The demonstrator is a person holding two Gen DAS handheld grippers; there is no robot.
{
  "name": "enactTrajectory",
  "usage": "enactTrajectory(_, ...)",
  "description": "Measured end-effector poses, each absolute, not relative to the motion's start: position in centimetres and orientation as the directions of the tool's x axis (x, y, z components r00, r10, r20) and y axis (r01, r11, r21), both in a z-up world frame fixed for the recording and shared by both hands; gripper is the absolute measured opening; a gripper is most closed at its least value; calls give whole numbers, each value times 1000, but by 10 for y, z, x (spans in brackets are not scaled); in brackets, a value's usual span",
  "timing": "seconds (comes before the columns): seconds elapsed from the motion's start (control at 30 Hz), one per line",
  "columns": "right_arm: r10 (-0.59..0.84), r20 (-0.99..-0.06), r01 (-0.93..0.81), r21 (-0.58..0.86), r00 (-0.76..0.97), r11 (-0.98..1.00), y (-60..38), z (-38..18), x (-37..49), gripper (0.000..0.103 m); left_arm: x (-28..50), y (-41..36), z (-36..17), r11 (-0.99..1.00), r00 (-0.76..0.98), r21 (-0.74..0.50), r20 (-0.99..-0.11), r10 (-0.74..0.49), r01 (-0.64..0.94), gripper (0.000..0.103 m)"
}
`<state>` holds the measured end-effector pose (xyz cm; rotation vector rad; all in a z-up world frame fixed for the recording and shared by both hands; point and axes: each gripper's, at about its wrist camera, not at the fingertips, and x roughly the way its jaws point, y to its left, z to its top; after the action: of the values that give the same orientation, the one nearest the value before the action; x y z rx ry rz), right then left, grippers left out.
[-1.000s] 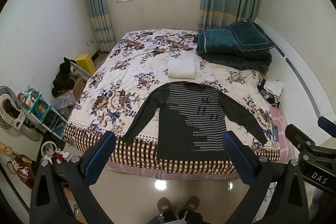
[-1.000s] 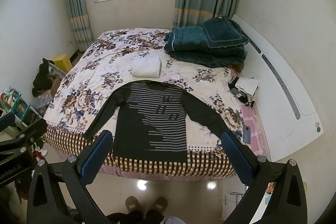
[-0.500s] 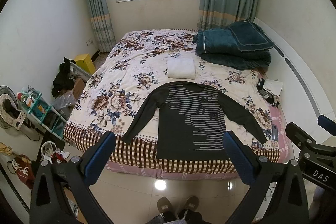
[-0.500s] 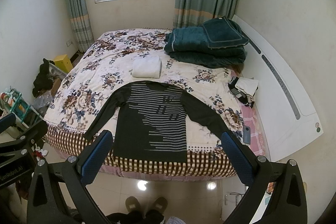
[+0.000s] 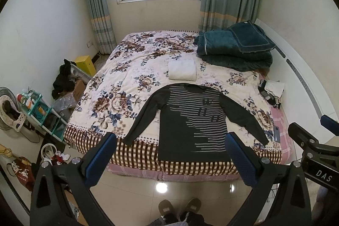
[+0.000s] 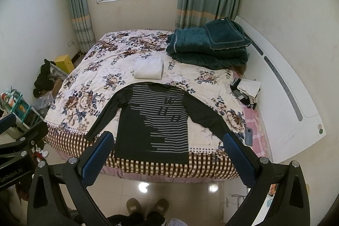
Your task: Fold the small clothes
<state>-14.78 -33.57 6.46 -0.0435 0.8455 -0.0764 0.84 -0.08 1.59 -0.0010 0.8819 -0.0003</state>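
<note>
A dark long-sleeved shirt (image 5: 190, 118) (image 6: 156, 120) with grey stripes lies flat, front up, at the near end of the floral bed (image 5: 118, 86) (image 6: 89, 88), sleeves spread to both sides, hem at the checked edge. A folded white cloth (image 5: 181, 70) (image 6: 149, 70) rests just beyond its collar. My left gripper (image 5: 170, 141) hangs open above the floor, well short of the bed. My right gripper (image 6: 168, 141) is open too, at a like height. Each gripper shows at the edge of the other's view. Nothing is between either pair of blue pads.
Folded teal blankets (image 5: 235, 50) are piled at the bed's far right. A phone (image 6: 249, 136) and a small heap of clothes (image 6: 246, 90) lie along the right edge. Floor clutter and a teal rack (image 5: 40, 111) stand left. The person's slippers (image 5: 180, 208) are on the tiles below.
</note>
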Motion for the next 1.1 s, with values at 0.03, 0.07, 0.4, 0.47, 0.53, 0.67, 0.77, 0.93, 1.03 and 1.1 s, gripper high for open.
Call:
enactTrajectory(0.03, -84, -746, 50, -68, 661, 996, -336, 65, -148, 103, 8, -1, 16, 1000, 636, -1, -772, 0, 0, 103)
enactTrajectory(0.07, -84, -746, 50, -67, 661, 996, -335, 66, -148, 103, 8, -1, 16, 1000, 635, -2, -772, -2, 1, 103)
enactTrajectory(0.4, -86, -746, 51, -69, 661, 996, -336, 63, -149, 103, 13, -12, 22, 1000, 634, -2, -773, -12, 16, 103)
enactTrajectory(0.47, -86, -746, 57, -65, 660, 996, -334, 66, -149, 103, 14, -13, 21, 1000, 635, -3, -773, -13, 17, 103)
enactTrajectory(0.53, -84, -747, 60, -59, 660, 996, -335, 65, -148, 103, 17, -15, 19, 1000, 637, 1, -771, -9, 16, 103)
enactTrajectory(0.67, -88, -760, 114, -18, 644, 993, -345, 61, -131, 103, 43, -8, 3, 999, 660, 38, -750, 39, -15, 103)
enactTrajectory(0.77, -120, -774, 184, -4, 622, 983, -363, 40, -117, 103, 64, 1, -18, 997, 671, 72, -738, 70, -24, 103)
enactTrajectory(0.93, -211, -819, 409, 31, 534, 912, -452, -26, -79, 103, 119, -7, -73, 995, 652, 95, -752, 95, -36, 103)
enactTrajectory(1.03, -224, -860, 535, 66, 459, 842, -521, -75, -61, 103, 151, -17, -110, 991, 627, 129, -770, 121, -33, 103)
enactTrajectory(1.1, -229, -880, 612, 84, 416, 786, -570, -111, -50, 102, 184, -32, -143, 984, 587, 174, -793, 164, -39, 103)
